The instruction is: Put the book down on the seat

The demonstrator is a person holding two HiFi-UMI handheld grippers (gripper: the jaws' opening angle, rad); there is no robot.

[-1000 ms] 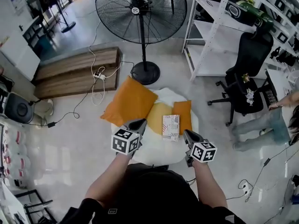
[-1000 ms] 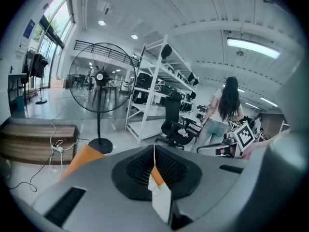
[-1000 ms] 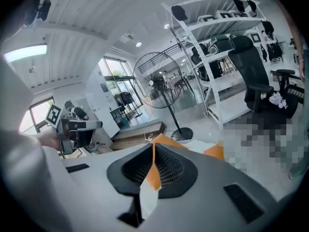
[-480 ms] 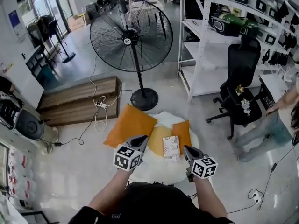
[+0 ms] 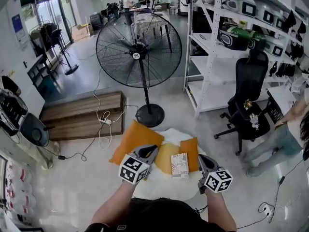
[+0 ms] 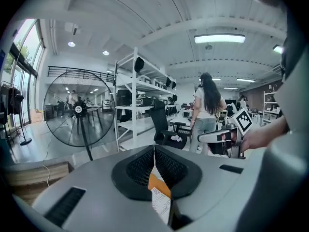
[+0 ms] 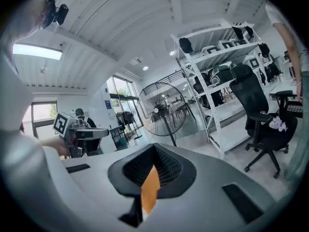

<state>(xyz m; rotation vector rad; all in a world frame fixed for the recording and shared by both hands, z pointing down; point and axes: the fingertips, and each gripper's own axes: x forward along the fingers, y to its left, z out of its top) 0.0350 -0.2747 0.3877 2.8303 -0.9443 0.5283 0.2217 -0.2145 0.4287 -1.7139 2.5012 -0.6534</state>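
While a person stands over a white seat (image 5: pixel 166 186), the book (image 5: pixel 179 165) lies flat on it, between a yellow cushion (image 5: pixel 165 157) and a small orange cushion (image 5: pixel 189 148). A big orange cushion (image 5: pixel 135 140) juts past the seat's left edge. The left gripper (image 5: pixel 152 149) and right gripper (image 5: pixel 202 157) hover on either side of the book, clear of it. A fan (image 5: pixel 139 50), a wooden bench (image 5: pixel 82 115), white shelves (image 5: pixel 217 57) and a black chair (image 5: pixel 248 91) stand on the floor beyond.

In the left gripper view, the jaws are pressed together at their tips and pinch nothing. A sliver of orange cushion and the book's printed cover show below, through the slit under the tips. The right gripper appears at the right of this view, with a long-haired person (image 6: pixel 206 108) behind it.

In the right gripper view, the jaws are likewise pressed together and empty, with only a strip of orange cushion showing beneath the tips. The left gripper sits at the left of this view, and the fan, shelves and chair stand beyond.
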